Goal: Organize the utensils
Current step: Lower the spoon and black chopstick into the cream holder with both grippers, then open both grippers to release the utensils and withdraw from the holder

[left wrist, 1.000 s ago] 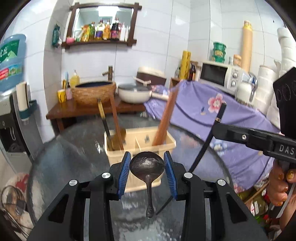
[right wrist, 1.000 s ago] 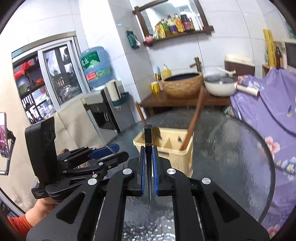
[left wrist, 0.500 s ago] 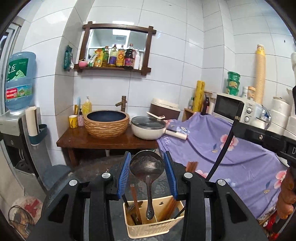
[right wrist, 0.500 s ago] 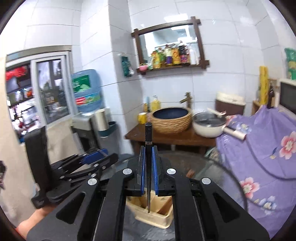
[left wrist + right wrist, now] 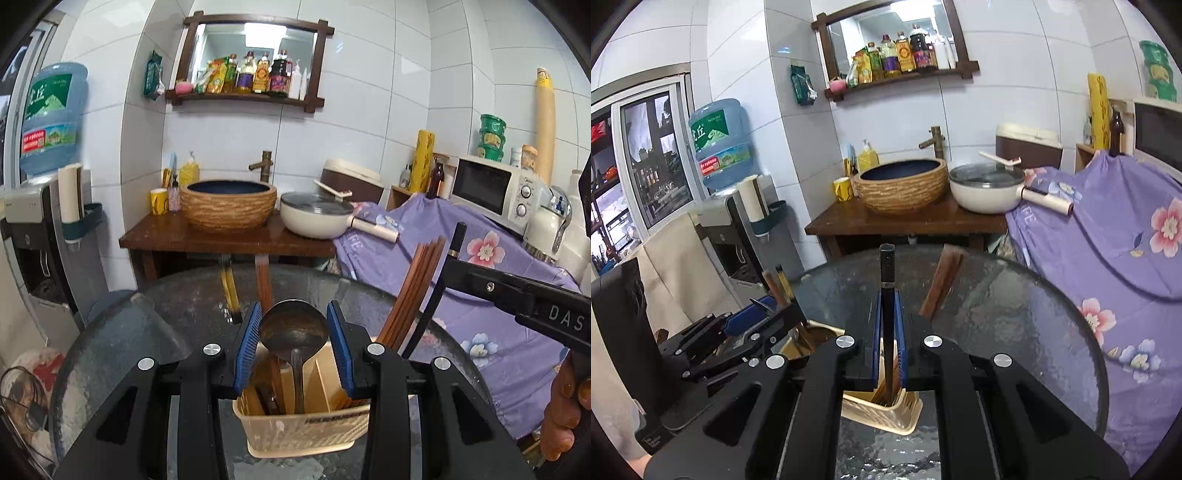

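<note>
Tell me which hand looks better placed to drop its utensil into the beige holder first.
Probably the left. Its spoon hangs handle-down with the tip already inside the holder. The right gripper's black chopstick is over the holder too, but its lower end is hidden.

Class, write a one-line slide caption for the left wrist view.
Left claw grips a metal spoon by its bowl, handle down, above the beige utensil basket.

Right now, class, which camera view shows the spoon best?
The left wrist view: the spoon sits bowl-up between the left gripper pads, handle hanging into the basket. The right wrist view shows only a sliver of it at the left gripper.
</note>
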{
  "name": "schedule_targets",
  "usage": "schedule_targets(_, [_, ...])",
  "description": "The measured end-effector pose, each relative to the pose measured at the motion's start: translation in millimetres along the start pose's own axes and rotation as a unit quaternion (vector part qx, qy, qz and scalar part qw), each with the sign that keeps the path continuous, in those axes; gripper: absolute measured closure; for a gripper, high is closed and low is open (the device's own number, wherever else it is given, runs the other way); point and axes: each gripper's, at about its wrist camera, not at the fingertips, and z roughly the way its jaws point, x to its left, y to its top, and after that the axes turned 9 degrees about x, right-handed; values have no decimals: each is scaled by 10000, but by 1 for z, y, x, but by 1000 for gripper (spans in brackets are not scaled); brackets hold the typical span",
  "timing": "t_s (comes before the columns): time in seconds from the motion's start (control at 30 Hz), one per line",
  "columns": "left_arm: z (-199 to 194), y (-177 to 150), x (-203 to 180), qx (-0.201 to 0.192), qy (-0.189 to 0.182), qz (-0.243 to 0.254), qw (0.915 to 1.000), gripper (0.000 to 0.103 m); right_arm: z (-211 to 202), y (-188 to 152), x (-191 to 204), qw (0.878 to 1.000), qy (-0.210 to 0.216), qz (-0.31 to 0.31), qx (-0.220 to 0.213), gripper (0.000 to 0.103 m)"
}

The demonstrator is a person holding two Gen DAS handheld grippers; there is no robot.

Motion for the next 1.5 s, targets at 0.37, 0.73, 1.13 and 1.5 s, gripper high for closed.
schedule_targets(0.37, [26,-29,9,418,93,-7,9991,67,4,-13,1,9999,-95,-83,-112,95])
schedule_targets(0.73, [-6,-38,7,-19,64,129,9999,29,-12,-18,2,9983,-215,-223,-492,43])
schedule_targets(1.13, [-85,-98,4,-459,511,192,9975,7,-85,-109,24,9877,-594,-645,-1294,21])
schedule_targets(1.5, [-169,-191,4,-989,1114,131,9888,7,-140,-237,48,9820,-519,-772,-1646,8])
